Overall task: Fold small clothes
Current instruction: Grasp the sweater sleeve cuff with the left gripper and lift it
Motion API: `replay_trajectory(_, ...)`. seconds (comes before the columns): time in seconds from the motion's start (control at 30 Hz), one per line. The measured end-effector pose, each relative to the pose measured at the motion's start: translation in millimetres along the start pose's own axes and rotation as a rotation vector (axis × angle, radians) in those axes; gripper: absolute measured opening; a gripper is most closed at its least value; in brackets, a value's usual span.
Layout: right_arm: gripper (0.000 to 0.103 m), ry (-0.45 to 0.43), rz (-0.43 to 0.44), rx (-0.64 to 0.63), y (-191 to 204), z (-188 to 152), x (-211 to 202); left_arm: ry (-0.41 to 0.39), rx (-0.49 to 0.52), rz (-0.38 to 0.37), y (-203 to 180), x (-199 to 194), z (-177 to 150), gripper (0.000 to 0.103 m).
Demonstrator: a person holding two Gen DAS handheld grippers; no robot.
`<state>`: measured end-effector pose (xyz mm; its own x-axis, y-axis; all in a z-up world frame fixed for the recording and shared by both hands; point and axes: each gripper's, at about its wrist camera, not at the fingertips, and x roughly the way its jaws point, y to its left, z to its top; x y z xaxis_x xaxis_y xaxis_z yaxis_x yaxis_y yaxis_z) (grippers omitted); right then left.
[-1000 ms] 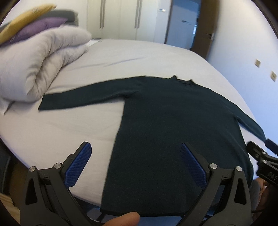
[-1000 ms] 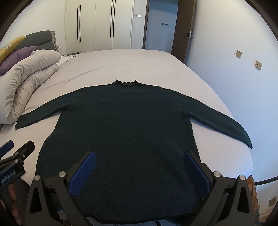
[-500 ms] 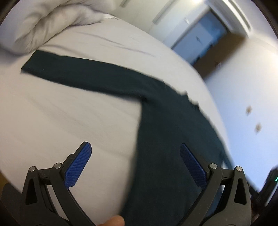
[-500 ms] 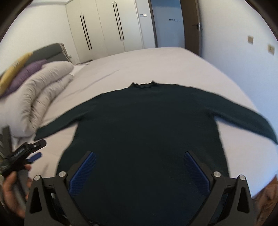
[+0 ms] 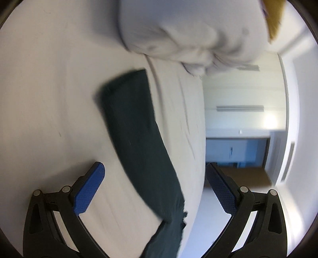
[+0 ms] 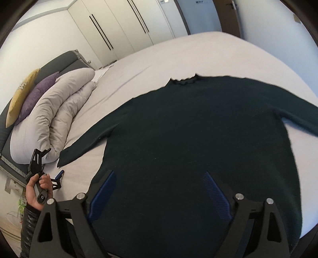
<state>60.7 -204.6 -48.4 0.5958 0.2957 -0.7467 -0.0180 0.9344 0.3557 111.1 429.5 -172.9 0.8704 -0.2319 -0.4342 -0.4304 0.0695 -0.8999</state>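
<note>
item: dark green long-sleeved knit sweater point(image 6: 198, 142) | state: unfolded, spread flat | pose: wavy collar at far side, hem near, both sleeves stretched outward | place: on pale grey bed sheet point(image 6: 178, 53) | left sleeve point(image 5: 135, 131): cuff near rolled duvet

A home bedroom is showing here: a wide bed point(image 6: 208, 51) under a pale sheet is stretching away beyond the fingers, a rolled duvet point(image 6: 57, 119) with purple and yellow pillows point(image 6: 35, 93) is lying far to their left against a grey headboard point(image 6: 61, 61), and white built-in wardrobes point(image 6: 123, 23) and an open doorway point(image 6: 196, 13) are standing past the bed's far end.
</note>
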Motion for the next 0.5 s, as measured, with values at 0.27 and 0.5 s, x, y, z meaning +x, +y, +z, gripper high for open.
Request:
replay_trajectory(0.27,0.091,0.014,0.007,-0.028,12.2,5.5,12.5,0.025,-0.052,-0.003,17.0,9.2,52.4,0.099)
replay_trajectory(0.5,0.091,0.038,0.018,-0.014,12.4,4.2,21.5,-0.009,-0.01,-0.03,13.0,18.2,44.7,0.099)
